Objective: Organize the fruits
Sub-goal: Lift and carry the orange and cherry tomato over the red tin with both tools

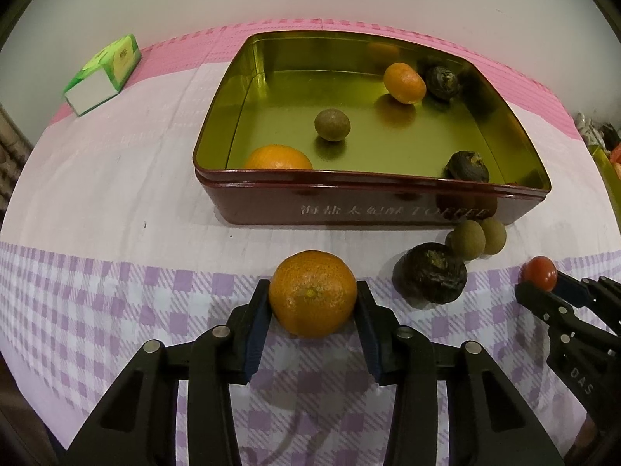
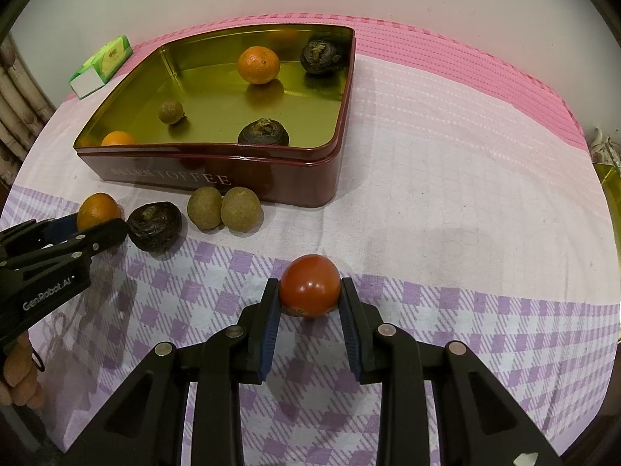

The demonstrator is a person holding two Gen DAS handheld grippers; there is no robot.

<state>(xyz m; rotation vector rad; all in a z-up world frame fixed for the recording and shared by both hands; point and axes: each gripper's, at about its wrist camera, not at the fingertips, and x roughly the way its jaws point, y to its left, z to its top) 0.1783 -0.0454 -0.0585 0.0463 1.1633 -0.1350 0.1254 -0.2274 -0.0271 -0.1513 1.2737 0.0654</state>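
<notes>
Tangerine (image 1: 312,299) sits between the pads of the left gripper (image 1: 313,310), both pads against its sides while it rests on the checked cloth (image 1: 116,310); jaws narrow, closed on the fruit. Right gripper (image 2: 309,303) likewise clamps a small red tomato (image 2: 309,285), pads tight on either flank, fruit low on the cloth, though contact with the cloth is hard to confirm from this angle. Both tools point steeply down, which suits a side grip on round fruit lying on a flat surface. Toffee tin (image 1: 388,209) stands open just beyond, probably the collecting place: it holds two tangerines, two dark wrinkled fruits and one small brown fruit. Loose in front of the tin: one dark wrinkled fruit (image 2: 154,227) and two brown round fruits (image 2: 223,208) touching each other. Right wrist view shows the tin's far right wall and the person's fingers (image 2: 17,380) on the left tool; left wrist view alone shows the near orange inside the tin more fully. Green carton (image 1: 103,73) lies apart at the far left.
</notes>
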